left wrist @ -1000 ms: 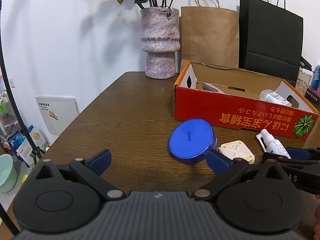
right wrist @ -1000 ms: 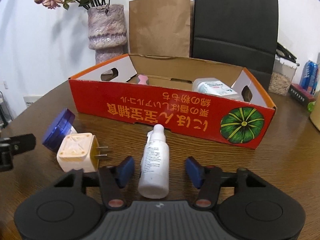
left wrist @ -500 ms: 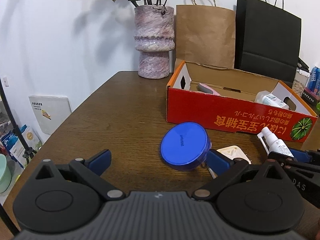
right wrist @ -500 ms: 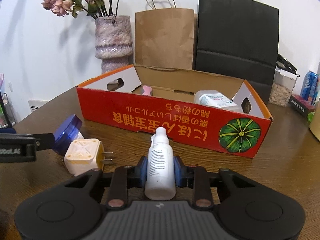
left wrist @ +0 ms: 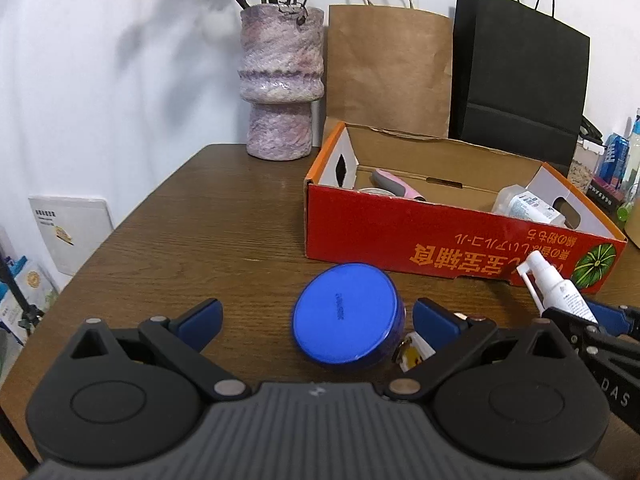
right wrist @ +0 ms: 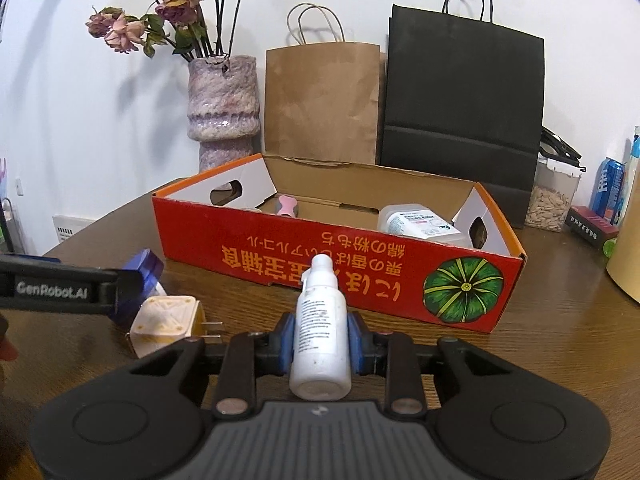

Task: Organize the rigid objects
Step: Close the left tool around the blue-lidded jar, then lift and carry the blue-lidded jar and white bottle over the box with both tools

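Left wrist view: as I look along my left gripper (left wrist: 316, 318), its blue pads are spread wide and grip nothing.
Blue round tin (left wrist: 346, 326): tilted on the wooden table (left wrist: 208, 232), between the spread fingers, touching neither that I can see.
Plug adapter (left wrist: 412, 354): mostly hidden behind the tin and my right-hand finger.
Red cardboard box (left wrist: 460, 254): beyond the tin, holding a pink item (left wrist: 394, 184) and a white container (left wrist: 528, 206).
Right wrist view: my right gripper (right wrist: 320, 340) is clamped tight on the white spray bottle (right wrist: 320, 326), pads pressing both sides, nozzle pointing at the box (right wrist: 340, 264).
Bottle position: lifted, just in front of the box's near wall.
Adapter (right wrist: 166, 322): on the table to the left, prongs facing right, beside the tin (right wrist: 142, 276).
Background: vase (right wrist: 222, 108), brown bag (right wrist: 322, 102), black bag (right wrist: 462, 112).
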Tool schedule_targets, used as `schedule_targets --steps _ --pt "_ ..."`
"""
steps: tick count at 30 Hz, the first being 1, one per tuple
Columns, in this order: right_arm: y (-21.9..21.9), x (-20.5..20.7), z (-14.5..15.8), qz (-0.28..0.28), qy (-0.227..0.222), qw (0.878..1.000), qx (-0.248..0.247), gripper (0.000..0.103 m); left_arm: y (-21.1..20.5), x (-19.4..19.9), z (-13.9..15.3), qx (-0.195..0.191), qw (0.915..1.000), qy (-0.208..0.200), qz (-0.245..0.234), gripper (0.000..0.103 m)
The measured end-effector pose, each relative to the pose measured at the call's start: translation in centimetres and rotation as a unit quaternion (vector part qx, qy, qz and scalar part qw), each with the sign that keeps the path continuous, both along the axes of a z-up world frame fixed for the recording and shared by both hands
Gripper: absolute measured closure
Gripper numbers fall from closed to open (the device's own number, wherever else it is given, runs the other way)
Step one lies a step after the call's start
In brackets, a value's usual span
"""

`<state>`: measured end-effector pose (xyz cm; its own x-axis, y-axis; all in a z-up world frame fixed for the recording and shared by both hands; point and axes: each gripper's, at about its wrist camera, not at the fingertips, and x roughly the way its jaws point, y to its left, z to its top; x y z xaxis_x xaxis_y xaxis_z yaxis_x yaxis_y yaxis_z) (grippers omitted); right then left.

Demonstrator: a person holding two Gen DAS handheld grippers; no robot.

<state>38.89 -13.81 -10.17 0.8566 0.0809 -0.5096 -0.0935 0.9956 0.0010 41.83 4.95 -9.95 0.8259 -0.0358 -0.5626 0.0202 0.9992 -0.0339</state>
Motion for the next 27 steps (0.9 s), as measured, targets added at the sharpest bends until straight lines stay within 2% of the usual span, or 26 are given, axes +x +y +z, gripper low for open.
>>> schedule_targets --steps 9,16,20,27 --pt "0.1 0.0 -0.1 0.000 -0.002 1.000 0.000 0.076 0.0 1.3 -0.4 -0.012 0.9998 0.008 -0.016 0.001" --pt "0.1 -0.1 -0.1 0.001 -0.005 1.000 0.000 0.076 0.0 1.4 -0.6 -0.035 0.9985 0.016 -0.040 0.020" --pt "0.1 -0.1 -0.1 0.001 -0.006 1.000 0.000 0.076 -0.1 1.2 -0.6 -0.038 0.9981 0.016 -0.046 0.038" --pt "0.1 -0.2 0.0 0.001 -0.007 1.000 0.000 0.076 -0.5 0.7 -0.3 -0.030 0.9984 0.005 -0.048 0.050"
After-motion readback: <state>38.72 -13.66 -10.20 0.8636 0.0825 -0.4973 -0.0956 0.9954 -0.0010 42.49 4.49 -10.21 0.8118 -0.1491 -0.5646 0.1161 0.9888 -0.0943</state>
